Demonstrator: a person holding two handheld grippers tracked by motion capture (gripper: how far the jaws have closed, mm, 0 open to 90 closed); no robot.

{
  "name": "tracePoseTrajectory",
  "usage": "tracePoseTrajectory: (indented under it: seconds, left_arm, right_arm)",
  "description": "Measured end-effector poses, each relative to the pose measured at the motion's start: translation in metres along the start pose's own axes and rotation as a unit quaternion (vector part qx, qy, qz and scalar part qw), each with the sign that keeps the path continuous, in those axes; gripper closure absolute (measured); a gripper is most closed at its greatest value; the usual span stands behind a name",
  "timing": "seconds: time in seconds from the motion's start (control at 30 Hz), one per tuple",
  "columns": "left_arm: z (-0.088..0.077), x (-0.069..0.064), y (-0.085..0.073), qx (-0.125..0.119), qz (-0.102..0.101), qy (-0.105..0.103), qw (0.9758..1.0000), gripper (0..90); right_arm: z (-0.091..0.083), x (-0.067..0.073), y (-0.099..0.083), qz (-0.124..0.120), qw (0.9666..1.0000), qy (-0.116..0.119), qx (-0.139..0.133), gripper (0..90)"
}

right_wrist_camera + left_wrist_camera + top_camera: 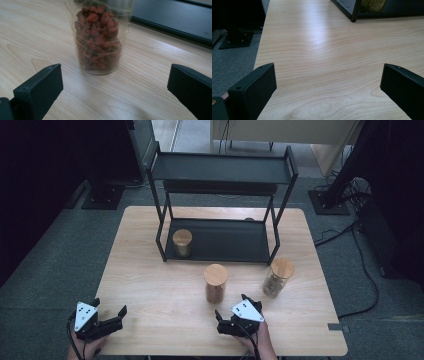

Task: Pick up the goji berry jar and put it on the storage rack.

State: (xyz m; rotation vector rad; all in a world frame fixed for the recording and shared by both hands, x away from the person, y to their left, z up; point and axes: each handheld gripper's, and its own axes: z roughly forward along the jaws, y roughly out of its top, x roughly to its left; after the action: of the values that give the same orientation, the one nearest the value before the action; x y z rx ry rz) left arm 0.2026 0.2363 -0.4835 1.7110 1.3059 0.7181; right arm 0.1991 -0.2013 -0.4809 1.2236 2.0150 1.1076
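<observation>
The desk is a pale wood top, with broad bare room across its left half and along the near edge. A black two-tier rack stands toward the far edge at the middle, and a cork-lidded jar sits on its lower shelf at the left end. Another jar stands off the rack's right front leg, near the right edge. The middle jar, filled with red dried berries, stands upright on the desk in front of the rack. The right claw sits just before it at the near edge, jaws spread wide, touching nothing. The left claw rests at the near left corner, jaws likewise spread wide and empty.
</observation>
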Motion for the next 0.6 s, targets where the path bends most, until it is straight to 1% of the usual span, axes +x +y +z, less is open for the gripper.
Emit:
tracePoseTrajectory:
  seconds: [0.3, 0.6]
  left_arm:
    - [0.0, 0.0, 0.0, 0.001, 0.002, 0.0, 1.0, 0.5]
    - [0.0, 0.0, 0.0, 0.001, 0.002, 0.0, 1.0, 0.5]
  right_arm:
    - [0.005, 0.006, 0.004, 0.011, 0.9999, 0.0, -0.004, 0.0]
    - [0.013, 0.012, 0.009, 0.017, 0.9998, 0.0, -0.006, 0.2]
